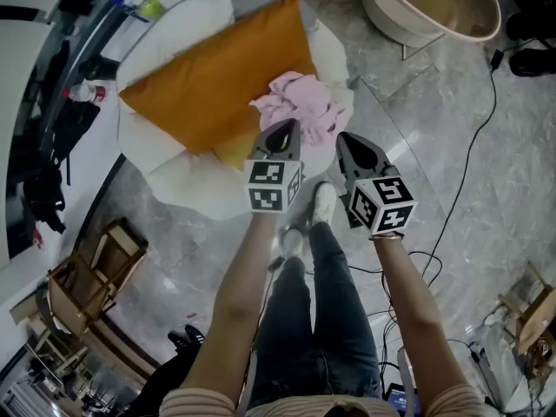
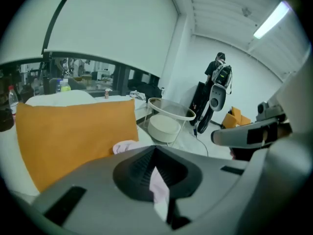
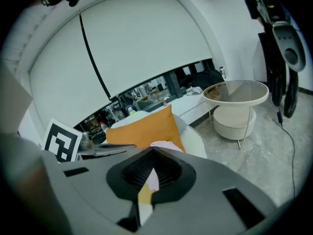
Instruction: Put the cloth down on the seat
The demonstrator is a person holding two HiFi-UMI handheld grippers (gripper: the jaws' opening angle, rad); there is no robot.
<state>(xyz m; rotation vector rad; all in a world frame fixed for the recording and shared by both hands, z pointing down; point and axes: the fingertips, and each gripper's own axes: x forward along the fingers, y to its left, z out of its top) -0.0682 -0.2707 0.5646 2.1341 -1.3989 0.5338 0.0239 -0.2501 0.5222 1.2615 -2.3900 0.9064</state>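
We see the white seat point(image 1: 178, 181) carrying an orange cushion point(image 1: 208, 76). The pink cloth point(image 1: 300, 102) lies crumpled on the seat at the cushion's near corner. Our left tool point(image 1: 283, 130) and right tool point(image 1: 349, 142) hang by its near edge, jaws closed together, gripping nothing.

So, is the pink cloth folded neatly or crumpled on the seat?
Crumpled: the pink cloth lies in a wrinkled heap on the seat, by the orange cushion.
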